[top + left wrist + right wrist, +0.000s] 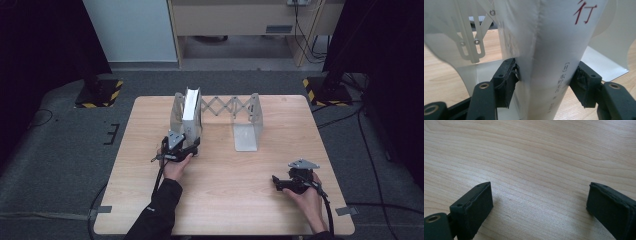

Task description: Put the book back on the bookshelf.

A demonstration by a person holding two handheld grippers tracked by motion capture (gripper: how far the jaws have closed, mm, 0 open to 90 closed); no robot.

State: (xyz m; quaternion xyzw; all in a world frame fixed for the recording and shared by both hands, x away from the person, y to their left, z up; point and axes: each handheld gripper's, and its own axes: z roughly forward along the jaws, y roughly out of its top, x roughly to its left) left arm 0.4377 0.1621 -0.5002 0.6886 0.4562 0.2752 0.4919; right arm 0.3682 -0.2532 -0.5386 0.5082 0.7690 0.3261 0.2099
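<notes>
Looks like the placing step: white book [191,111] upright in the left end of the metal rack [246,140], left gripper [547,75] straddling its spine low down, pads [507,77] close against both covers, though impossible to tell whether pressing or just loosened. Right gripper [539,202] parked well to the right of the rack, nearer the person, fingers wide apart over bare table [536,150], holding nothing. Next, probably: spread the left fingers clear and draw straight back from the rack without tipping the book.

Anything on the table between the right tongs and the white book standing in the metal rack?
Only bare light wooden tabletop between the right tongs and the white book, seen in the high view.
</notes>
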